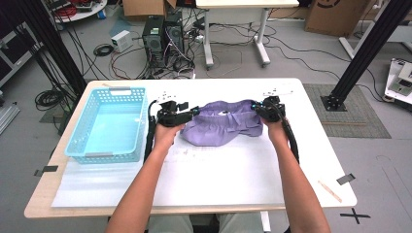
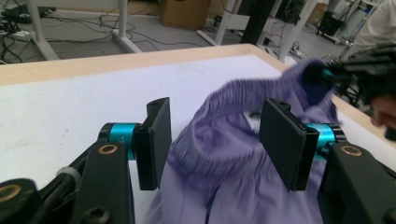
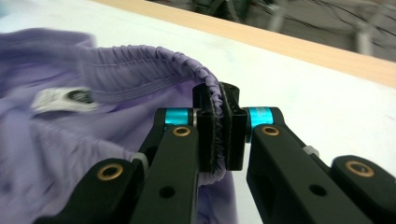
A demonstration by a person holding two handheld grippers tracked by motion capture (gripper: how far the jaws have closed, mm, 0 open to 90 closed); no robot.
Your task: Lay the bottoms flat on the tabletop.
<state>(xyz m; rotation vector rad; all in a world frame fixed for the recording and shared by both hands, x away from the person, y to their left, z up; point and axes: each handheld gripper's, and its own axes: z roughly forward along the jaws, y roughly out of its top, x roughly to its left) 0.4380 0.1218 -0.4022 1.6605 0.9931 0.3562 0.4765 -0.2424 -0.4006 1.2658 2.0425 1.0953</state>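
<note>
**Soft purple shorts: one end pinched, the other loose**

The purple shorts (image 1: 221, 127) lie bunched in the middle of the counter (image 1: 233, 179), just right of the blue basket (image 1: 108, 124) and between your two hands. Your right claw (image 3: 219, 135) is pressed together on the gathered elastic waistband (image 3: 140, 70) — the puckered edge runs right between its pads, so that end is held. Your left claw (image 2: 215, 135) stands spread, pads apart, with the cloth lying between them but neither pad pressing on it; that side is not gripped.

Expect this garment to behave like any thin fabric: light, limp, and with no stiffness of its own. It should sag and fold wherever it is not supported, and lifting it by one end alone would likely leave the rest trailing across the counter. It does not look slippery or fragile, but a loose single layer could slide out of a shallow pinch.

The waistband is your best hold — it is thicker, ribbed, and gives the pads something to bite on. Take the opposite side of that same band with your left claw, well in from the edge, so the shorts hang evenly between both hands.
</note>
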